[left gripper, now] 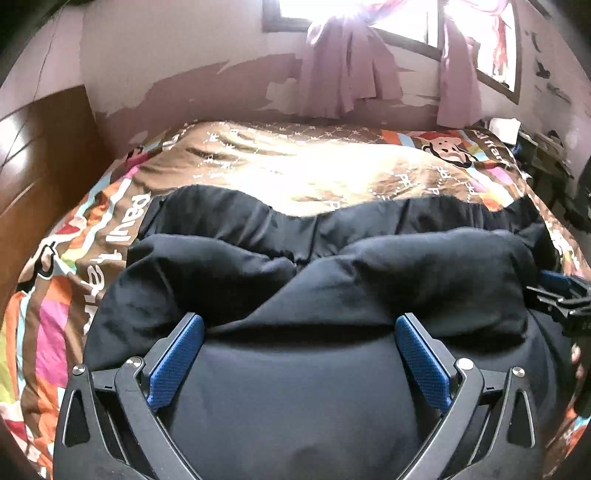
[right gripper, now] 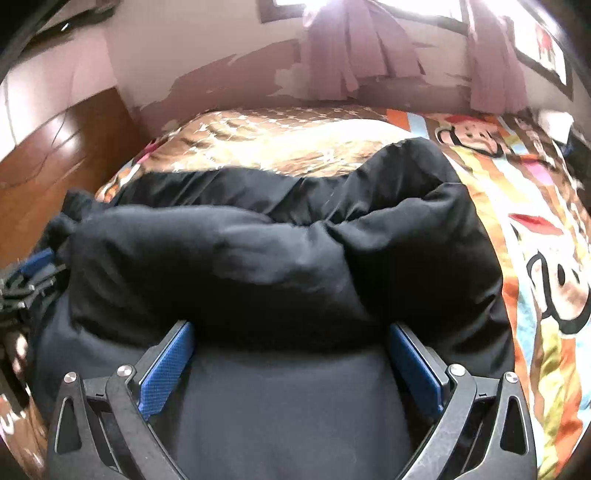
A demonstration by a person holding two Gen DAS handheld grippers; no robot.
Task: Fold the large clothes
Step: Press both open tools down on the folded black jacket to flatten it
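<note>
The bulky black padded garment (left gripper: pixel 332 280) lies on the cartoon-print bedspread (left gripper: pixel 74 280), its long axis running nine to three o'clock. Left gripper (left gripper: pixel 300 332) and right gripper (right gripper: pixel 291 336) jaws spread, with the puffy fold at twelve o'clock, equally near both.

Ahead of me the bed (left gripper: pixel 288 170) wears a bright cartoon cover. Beyond, a peeling pink wall (left gripper: pixel 184 85), lilac curtains (left gripper: pixel 347 70) over a glaring window (left gripper: pixel 402 18); wooden headboard (left gripper: pixel 40 147) left.
</note>
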